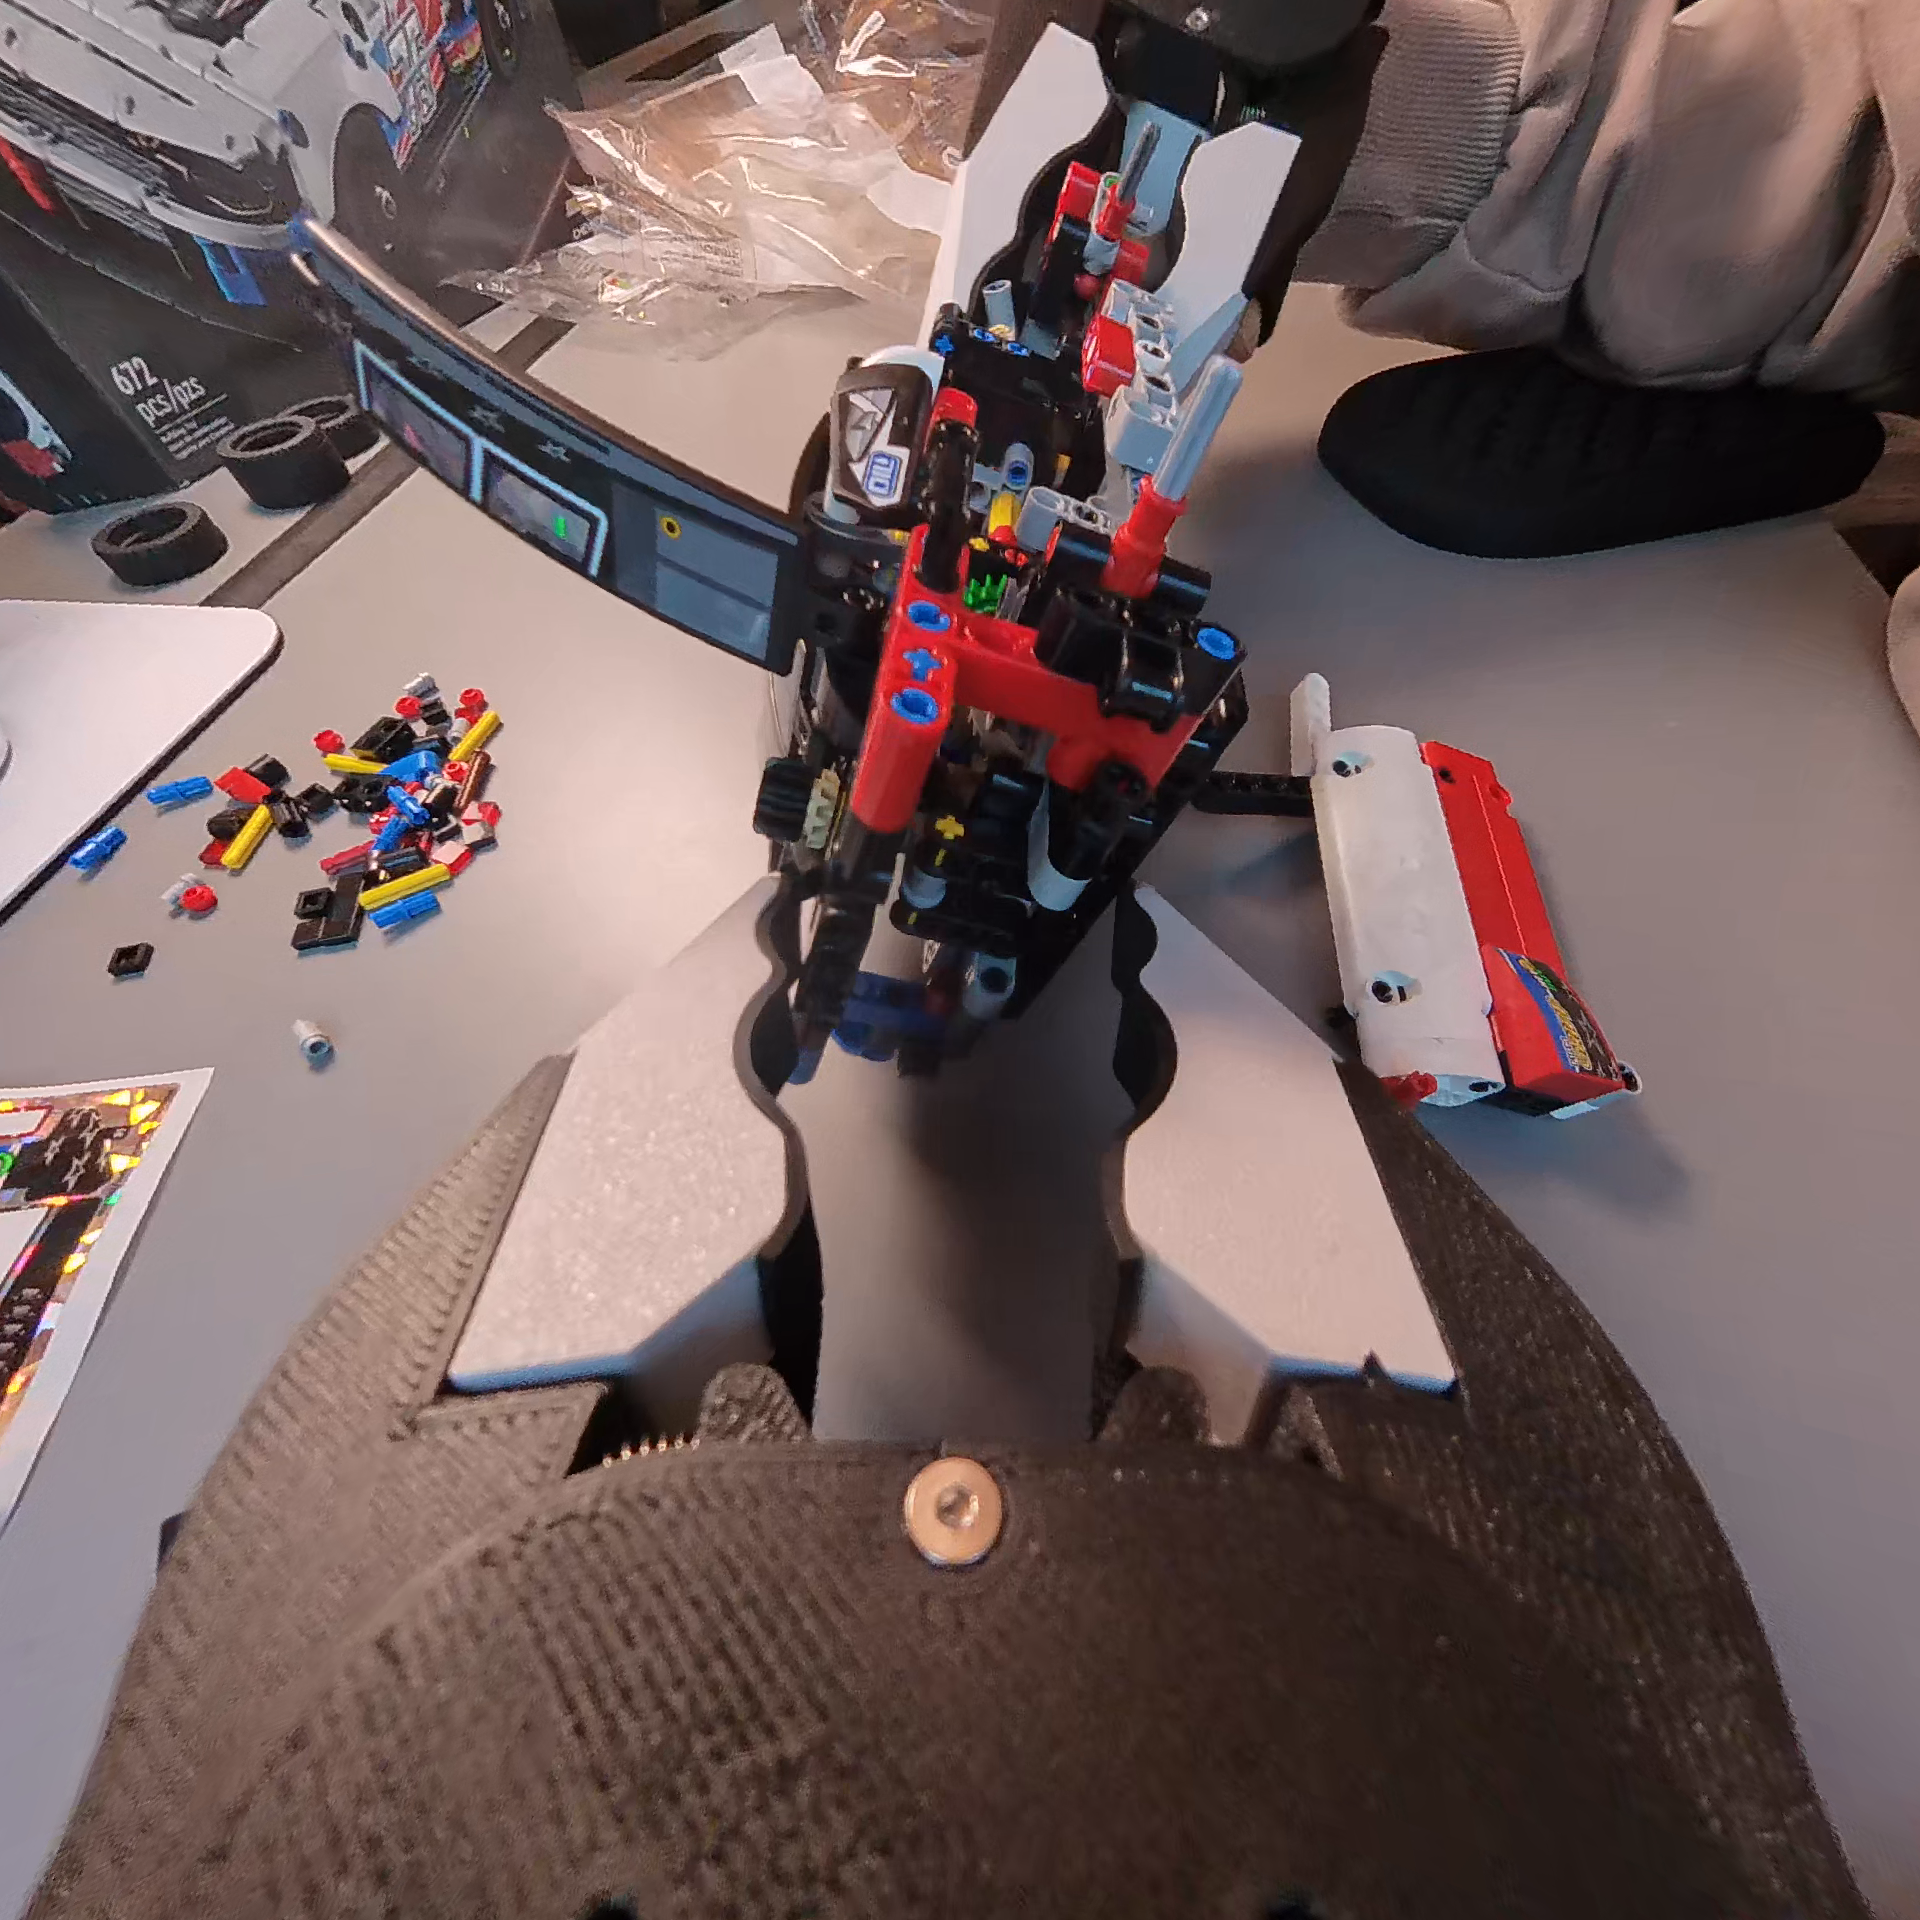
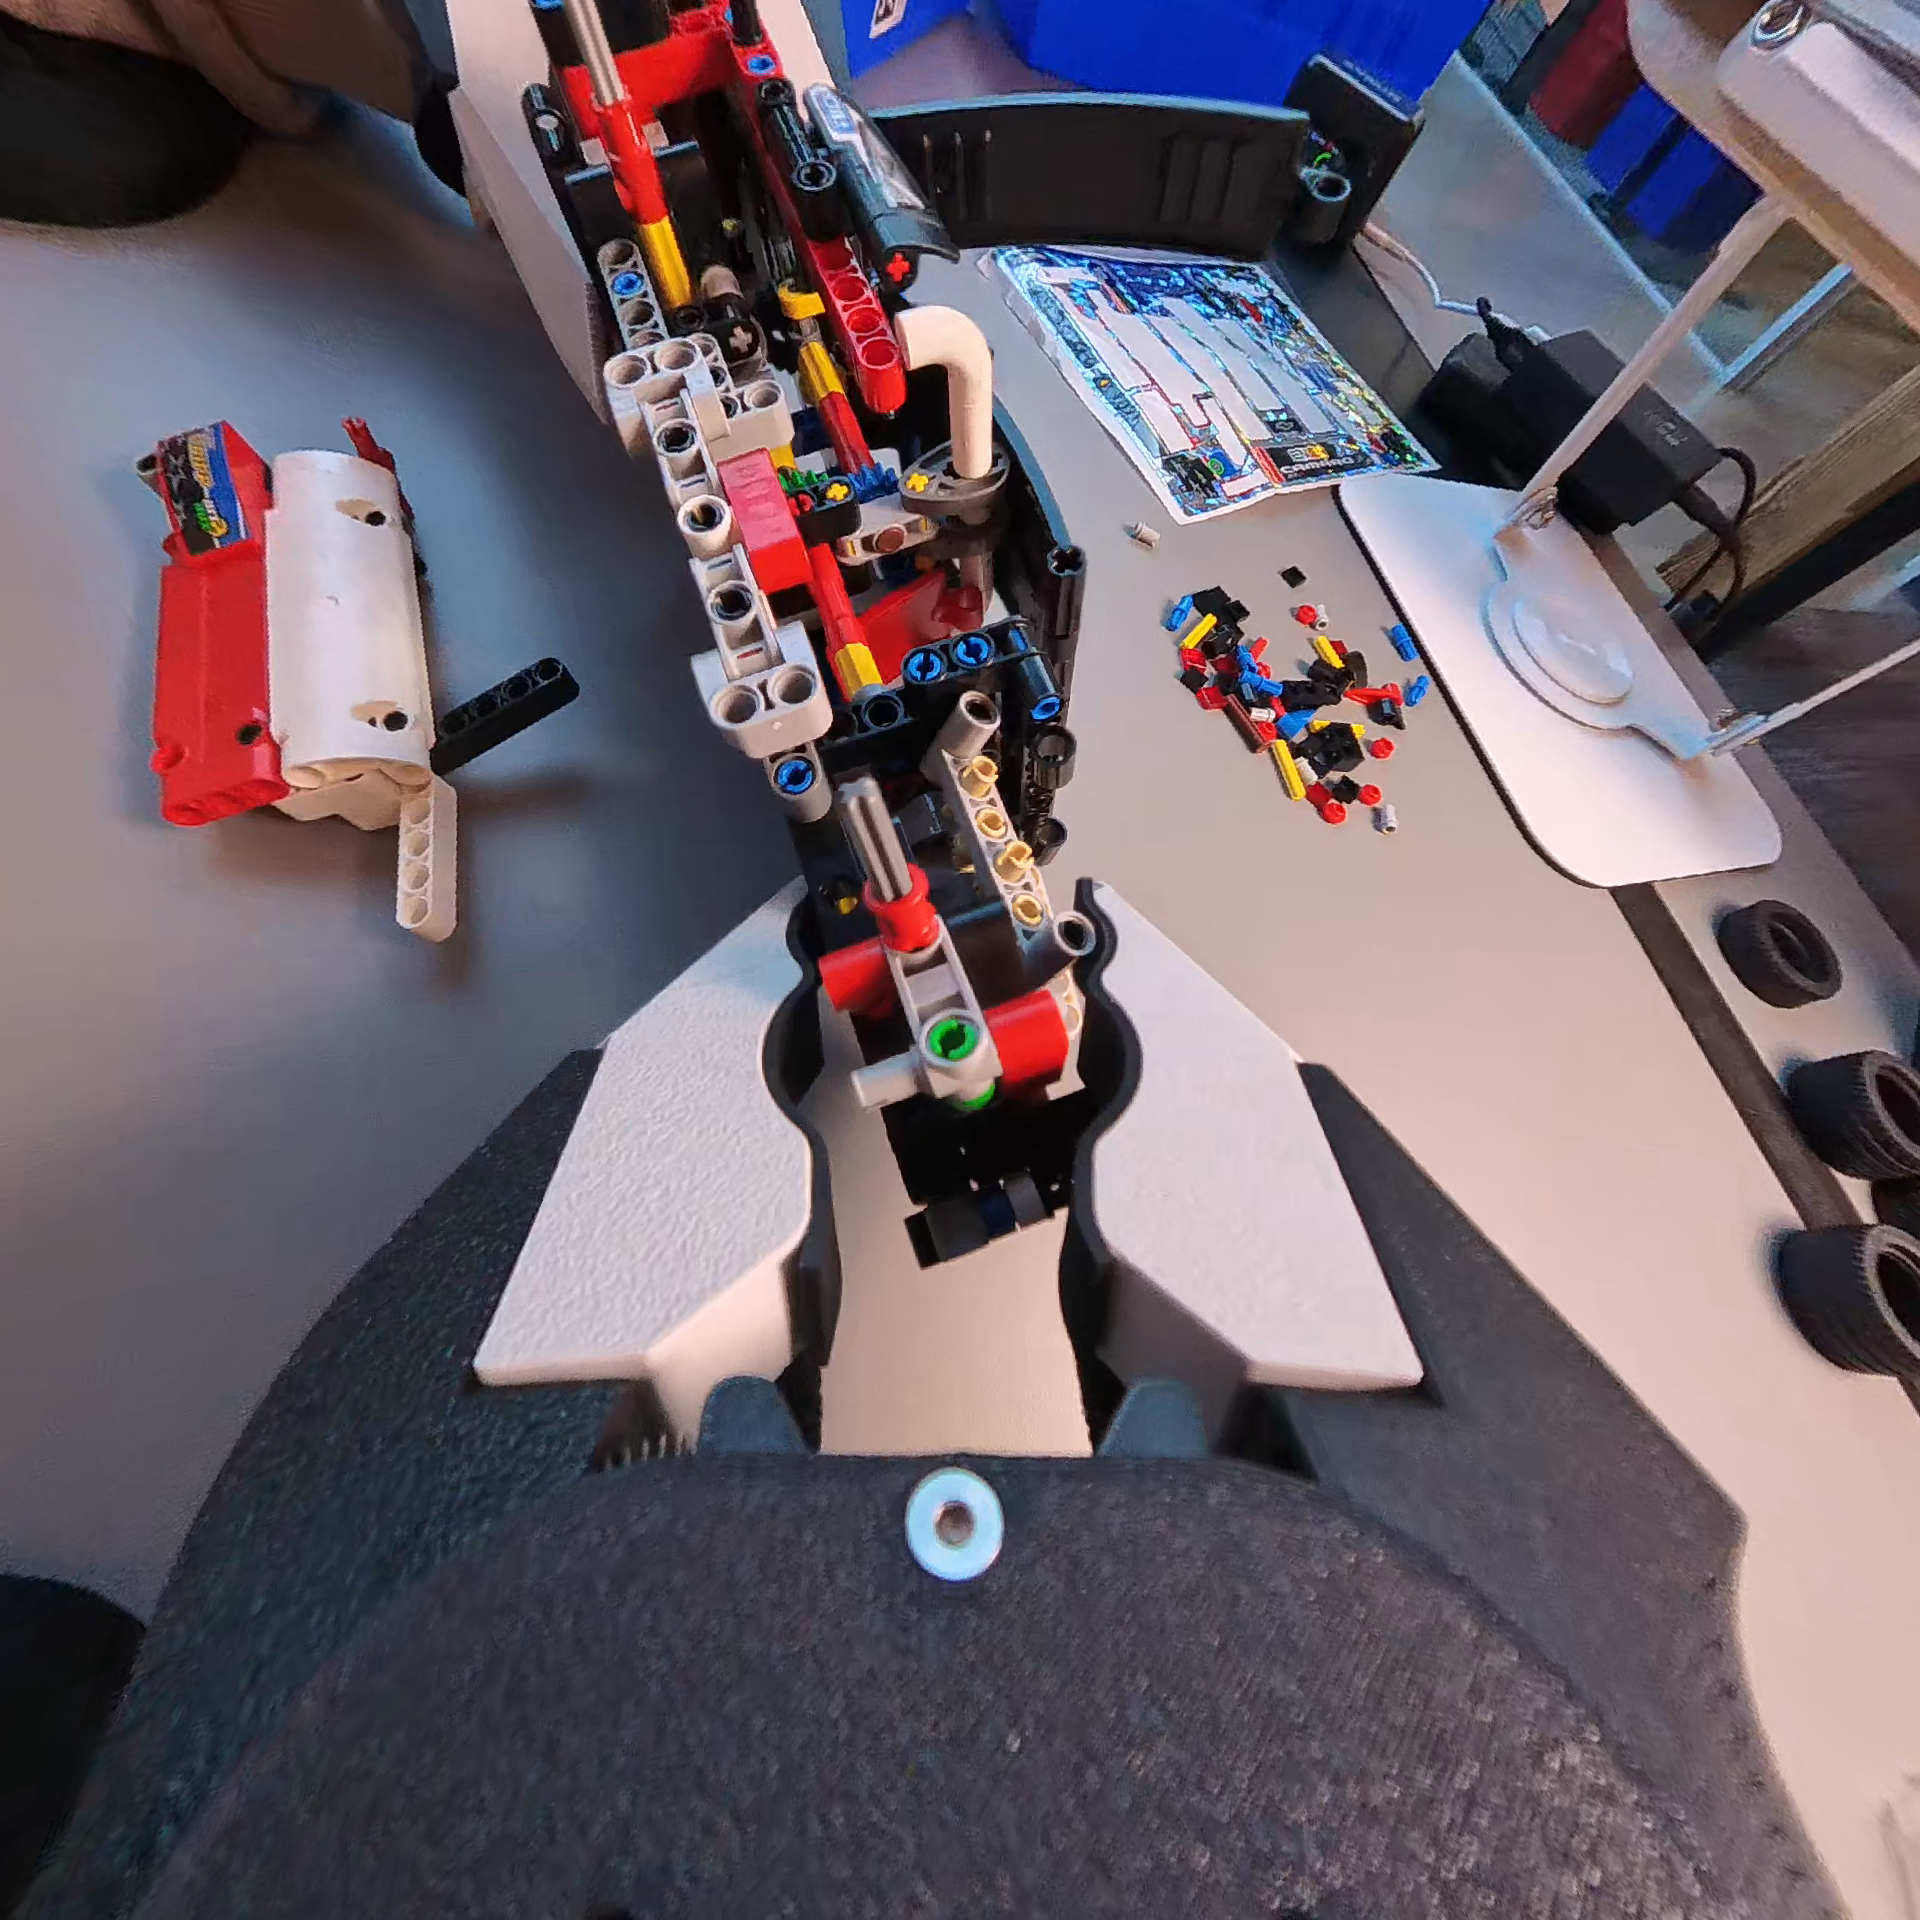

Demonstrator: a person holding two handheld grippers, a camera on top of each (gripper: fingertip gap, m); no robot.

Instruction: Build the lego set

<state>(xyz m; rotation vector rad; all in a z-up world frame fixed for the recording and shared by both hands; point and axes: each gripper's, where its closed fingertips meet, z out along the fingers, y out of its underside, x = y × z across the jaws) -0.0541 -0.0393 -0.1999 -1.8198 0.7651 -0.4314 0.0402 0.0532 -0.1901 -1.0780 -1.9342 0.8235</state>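
A long red, black and grey lego car chassis (image 1: 1018, 686) is held above the grey table between both grippers. My left gripper (image 1: 951, 935) is shut on one end of it. My right gripper (image 2: 945, 987) is shut on the other end (image 2: 821, 540), and it shows at the far end in the left wrist view (image 1: 1132, 208). A dark curved panel (image 1: 561, 499) sticks out from the chassis side. A red and white lego body section (image 1: 1444, 914) lies on the table beside the chassis; it also shows in the right wrist view (image 2: 291, 623).
A pile of small loose lego pieces (image 1: 364, 810) (image 2: 1288, 696) lies on the table (image 1: 1662, 1351). A sticker sheet (image 2: 1205, 374), a white lamp base (image 2: 1558, 665), black tyres (image 2: 1849, 1112), the set's box (image 1: 156, 260) and clear bags (image 1: 748, 187) stand around. A person's sleeve (image 1: 1662, 156) is at the back. One gripper's finger ends stand about 15 centimeters off the other's.
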